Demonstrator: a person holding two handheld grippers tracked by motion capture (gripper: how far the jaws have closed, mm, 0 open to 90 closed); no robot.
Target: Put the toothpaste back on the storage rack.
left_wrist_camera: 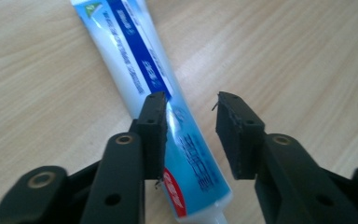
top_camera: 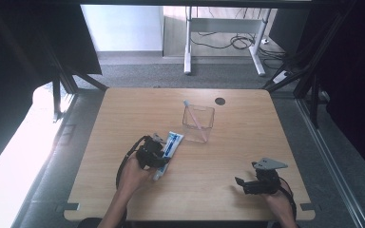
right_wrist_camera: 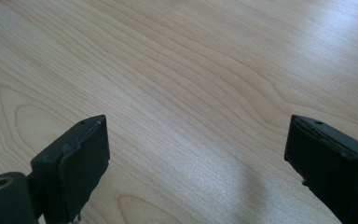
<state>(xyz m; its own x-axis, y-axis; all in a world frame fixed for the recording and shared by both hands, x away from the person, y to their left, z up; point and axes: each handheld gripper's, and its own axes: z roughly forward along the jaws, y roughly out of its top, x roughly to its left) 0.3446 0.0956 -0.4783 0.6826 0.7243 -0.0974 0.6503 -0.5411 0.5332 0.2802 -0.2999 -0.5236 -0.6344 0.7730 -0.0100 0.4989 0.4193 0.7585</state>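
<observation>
Loosely, toothpaste tube [left_wrist_camera: 149, 79] between left gripper [left_wrist_camera: 189, 135] jaws

Hand-held gripper [left_wrist_camera: 190, 135]: jaws parted, straddling the tube.
Toothpaste tube [left_wrist_camera: 135, 70]: white and blue, lying flat and diagonal, touching one jaw.
Desk [left_wrist_camera: 298, 56]: light wood grain.

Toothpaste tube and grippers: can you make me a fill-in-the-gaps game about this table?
1. The toothpaste tube lies on the wooden ____.
2. The left hand-held gripper has its jaws ____ around the tube, not yet squeezing it.
3. The pink toothbrush stands inside the clear ____.
4. The right hand-held gripper holds ____ between its wide jaws.

Missing words: table; open; container; nothing
</observation>
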